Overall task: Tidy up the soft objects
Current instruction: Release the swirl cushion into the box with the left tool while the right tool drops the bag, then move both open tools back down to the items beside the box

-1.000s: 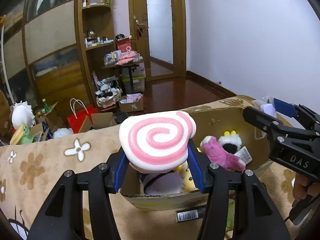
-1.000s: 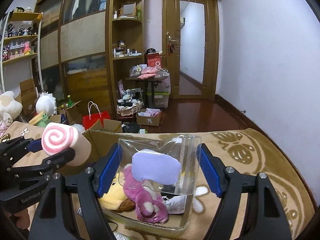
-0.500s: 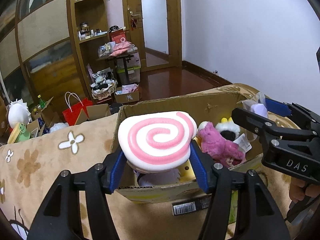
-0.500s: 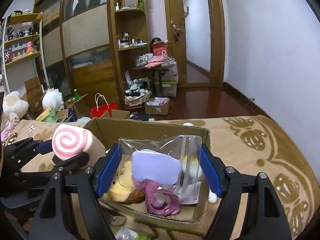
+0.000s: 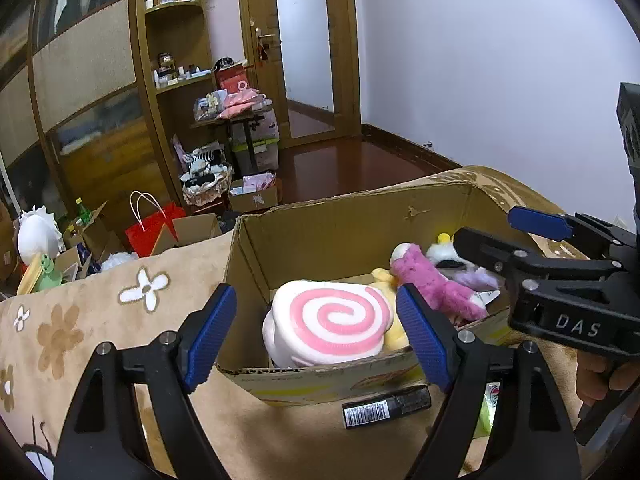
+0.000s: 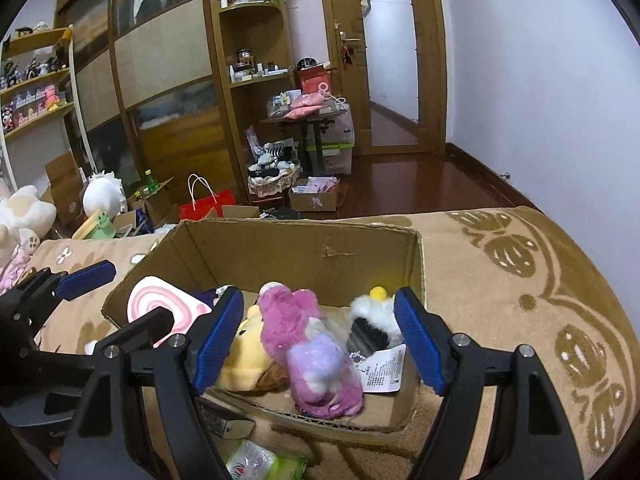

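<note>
The brown cardboard box (image 6: 304,252) sits on a tan flower-patterned blanket (image 6: 520,280), set back from its far edge, and it serves as the bin for the soft things. The round white plush cushion with a pink spiral (image 5: 336,322) lies inside the box against its near-left corner, tilted up on other toys. The left tongs (image 5: 316,334) stand wide, their blue pads either side of the cushion and clear of it, so they hold nothing; that spread reads as a release over the box. The right tongs (image 6: 318,344) are likewise wide and empty, poised over the right half of the box above a lilac fuzzy plush in clear wrapping (image 6: 320,376), which rests on a bright pink furry plush (image 6: 286,322).

The left view shows the spiral face whole, and a flat black packet with a barcode (image 5: 386,406) on the blanket just outside the box's near wall. The right view shows the cushion only partly, behind the left tongs' arm, but reveals a pale yellow plush (image 6: 242,360), a white-and-black fluffy toy with a yellow tip (image 6: 372,320), a white printed tag (image 6: 382,370) and a green-and-white wrapped packet (image 6: 260,462) on the blanket.
</note>
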`<action>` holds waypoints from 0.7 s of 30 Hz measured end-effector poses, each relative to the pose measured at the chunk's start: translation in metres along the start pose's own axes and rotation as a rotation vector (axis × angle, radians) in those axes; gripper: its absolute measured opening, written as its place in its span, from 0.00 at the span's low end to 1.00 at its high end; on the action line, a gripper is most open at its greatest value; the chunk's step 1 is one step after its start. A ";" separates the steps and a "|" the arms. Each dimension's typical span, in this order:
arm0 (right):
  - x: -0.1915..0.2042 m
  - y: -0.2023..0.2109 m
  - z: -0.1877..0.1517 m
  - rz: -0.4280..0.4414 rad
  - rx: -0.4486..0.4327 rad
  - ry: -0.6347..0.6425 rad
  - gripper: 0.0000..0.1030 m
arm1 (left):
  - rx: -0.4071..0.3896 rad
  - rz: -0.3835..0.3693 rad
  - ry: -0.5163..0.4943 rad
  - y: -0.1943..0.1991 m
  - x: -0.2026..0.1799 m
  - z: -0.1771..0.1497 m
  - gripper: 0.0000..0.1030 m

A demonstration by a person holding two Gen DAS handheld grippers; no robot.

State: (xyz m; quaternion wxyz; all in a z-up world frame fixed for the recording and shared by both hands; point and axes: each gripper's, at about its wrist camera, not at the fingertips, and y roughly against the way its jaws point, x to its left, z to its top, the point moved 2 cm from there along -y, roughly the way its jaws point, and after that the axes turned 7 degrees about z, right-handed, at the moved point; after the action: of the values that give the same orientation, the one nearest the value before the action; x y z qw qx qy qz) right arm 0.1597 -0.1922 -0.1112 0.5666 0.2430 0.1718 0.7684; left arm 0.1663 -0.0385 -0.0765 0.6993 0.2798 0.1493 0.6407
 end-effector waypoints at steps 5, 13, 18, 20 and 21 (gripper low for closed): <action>-0.001 0.004 0.001 0.003 -0.002 -0.015 0.79 | 0.007 0.007 -0.002 0.000 0.001 0.000 0.79; 0.002 0.015 0.004 0.008 -0.013 -0.021 0.88 | 0.011 0.017 -0.005 0.006 0.001 -0.002 0.79; 0.004 0.021 0.004 0.005 -0.015 -0.020 0.89 | 0.004 0.028 -0.011 0.014 0.004 -0.003 0.80; 0.004 0.027 0.004 -0.001 -0.018 -0.017 0.91 | 0.005 0.033 -0.014 0.017 0.005 -0.003 0.81; 0.005 0.029 0.004 -0.003 -0.019 -0.016 0.94 | 0.005 0.034 -0.012 0.018 0.005 -0.003 0.84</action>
State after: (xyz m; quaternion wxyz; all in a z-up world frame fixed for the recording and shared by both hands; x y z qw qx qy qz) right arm 0.1379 -0.1965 -0.0912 0.5713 0.2436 0.1602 0.7672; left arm 0.1500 -0.0324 -0.0677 0.6884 0.2879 0.1421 0.6504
